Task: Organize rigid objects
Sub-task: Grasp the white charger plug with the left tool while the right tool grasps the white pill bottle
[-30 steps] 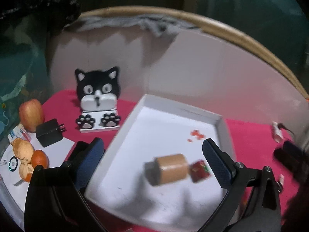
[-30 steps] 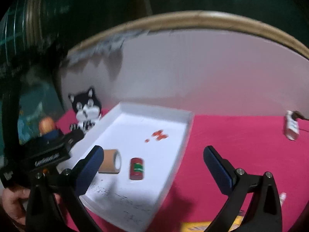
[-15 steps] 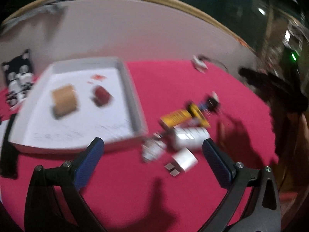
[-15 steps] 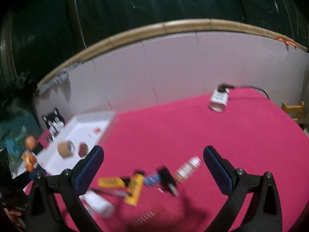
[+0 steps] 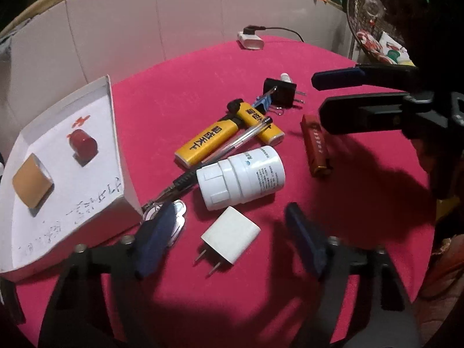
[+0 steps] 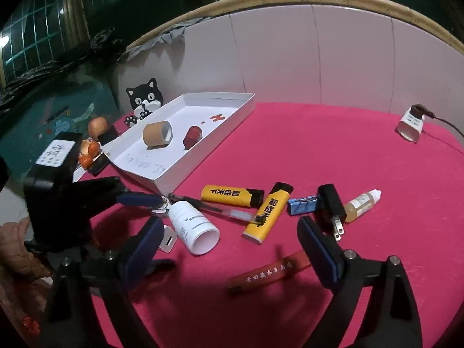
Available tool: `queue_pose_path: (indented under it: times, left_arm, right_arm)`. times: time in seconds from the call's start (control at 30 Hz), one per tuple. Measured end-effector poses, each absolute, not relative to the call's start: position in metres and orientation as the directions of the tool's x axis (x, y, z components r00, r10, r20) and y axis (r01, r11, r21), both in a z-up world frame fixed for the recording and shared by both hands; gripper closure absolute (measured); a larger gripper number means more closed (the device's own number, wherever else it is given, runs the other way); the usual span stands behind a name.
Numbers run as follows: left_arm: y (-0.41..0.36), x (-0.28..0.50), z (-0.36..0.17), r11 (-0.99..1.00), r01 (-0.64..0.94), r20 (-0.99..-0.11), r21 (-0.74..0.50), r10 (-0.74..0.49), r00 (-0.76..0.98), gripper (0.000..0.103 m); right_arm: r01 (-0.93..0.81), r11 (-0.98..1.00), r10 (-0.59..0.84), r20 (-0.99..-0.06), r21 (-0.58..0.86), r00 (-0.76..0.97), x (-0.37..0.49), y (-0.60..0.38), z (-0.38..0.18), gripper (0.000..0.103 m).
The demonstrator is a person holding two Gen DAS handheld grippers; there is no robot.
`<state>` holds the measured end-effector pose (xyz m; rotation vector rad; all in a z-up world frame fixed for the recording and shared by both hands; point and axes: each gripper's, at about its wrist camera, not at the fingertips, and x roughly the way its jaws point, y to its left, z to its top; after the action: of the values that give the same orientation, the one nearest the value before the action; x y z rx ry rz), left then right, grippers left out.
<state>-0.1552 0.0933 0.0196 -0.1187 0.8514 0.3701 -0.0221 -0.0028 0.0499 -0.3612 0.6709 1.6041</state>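
Black left gripper, right gripper, blue-padded jaws, silver screws, brownish sleeve

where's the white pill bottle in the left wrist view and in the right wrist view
Left wrist view: the white pill bottle lies on its side at the centre, cap toward the white tray, just beyond the white charger plug.
Right wrist view: the bottle lies lower centre-left, its base toward the camera, between the tray and the right gripper.
Shared landmark: the clear pen lying just behind the bottle, across the yellow lighters.
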Motion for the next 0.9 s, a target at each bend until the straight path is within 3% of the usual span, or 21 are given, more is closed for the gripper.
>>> queue_pose_path:
  times: [0.13, 0.27, 0.5, 0.67, 0.83, 0.9]
  left_arm:
    - [0.087, -0.154, 0.013, 0.940, -0.336, -0.772, 0.064, 0.260, 0.580, 0.065]
    - [0.086, -0.165, 0.011, 0.935, -0.351, -0.779, 0.048, 0.255, 0.573, 0.065]
    - [0.101, -0.206, 0.017, 0.880, -0.476, -0.774, 0.012, 0.309, 0.552, 0.066]
    - [0.109, -0.222, 0.028, 0.850, -0.527, -0.757, -0.007, 0.340, 0.557, 0.066]
    - [0.115, -0.229, 0.038, 0.824, -0.567, -0.739, -0.010, 0.376, 0.560, 0.066]
    - [0.117, -0.230, 0.043, 0.811, -0.584, -0.730, -0.009, 0.394, 0.558, 0.066]
  right_arm:
    - [-0.973, -0.073, 0.779, -0.597, 0.220, -0.194, -0.026, -0.002, 0.046, 0.012]
    - [-0.975, -0.127, 0.740, -0.637, 0.181, -0.214, -0.041, 0.009, 0.040, 0.017]
    - [-0.971, -0.225, 0.650, -0.731, 0.076, -0.208, -0.076, 0.044, 0.020, 0.037]
    - [-0.972, -0.230, 0.617, -0.767, 0.037, -0.175, -0.089, 0.063, 0.008, 0.038]
    - [-0.967, -0.253, 0.597, -0.787, -0.003, -0.154, -0.093, 0.055, 0.007, 0.066]
    - [-0.967, -0.255, 0.603, -0.781, 0.001, -0.160, -0.094, 0.049, 0.010, 0.066]
